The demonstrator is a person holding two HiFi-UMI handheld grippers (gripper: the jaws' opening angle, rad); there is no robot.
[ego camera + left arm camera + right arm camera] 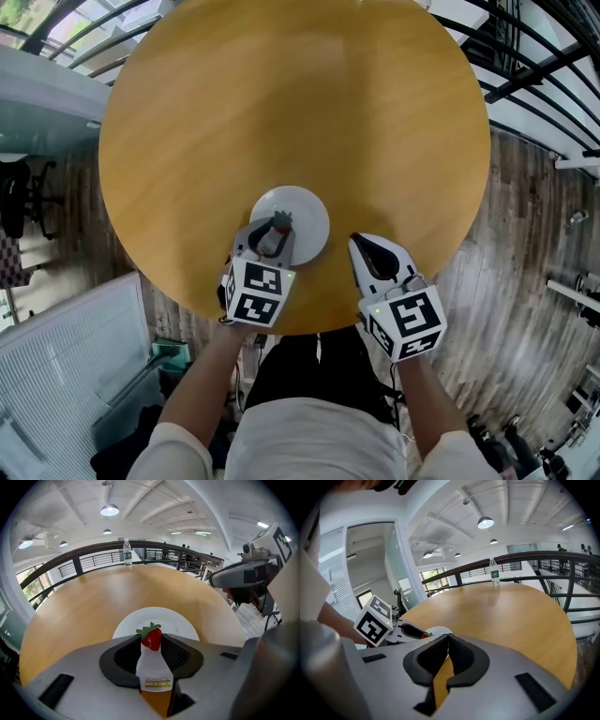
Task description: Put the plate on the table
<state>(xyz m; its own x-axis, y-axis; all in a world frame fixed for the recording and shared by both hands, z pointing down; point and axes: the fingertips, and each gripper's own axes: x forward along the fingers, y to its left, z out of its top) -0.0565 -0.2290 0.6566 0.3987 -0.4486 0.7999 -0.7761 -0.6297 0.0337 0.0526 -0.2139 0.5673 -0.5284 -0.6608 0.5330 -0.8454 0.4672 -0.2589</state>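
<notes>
A white plate (305, 211) lies flat on the round wooden table (281, 94), near its front edge. My left gripper (278, 227) hangs over the plate's near left part, shut on a small white piece with a red strawberry top (152, 638). In the left gripper view the plate (159, 617) shows just beyond the strawberry. My right gripper (361, 246) is over the table's front edge to the right of the plate, apart from it, shut with nothing between its pads. In the right gripper view the left gripper (405, 631) shows in front of the plate (439, 630).
A clear water bottle (126, 551) stands at the table's far edge, also seen as a bottle (492, 578) from the right. A dark railing (562, 555) runs behind the table. A white panel (66, 366) and wood flooring lie below left.
</notes>
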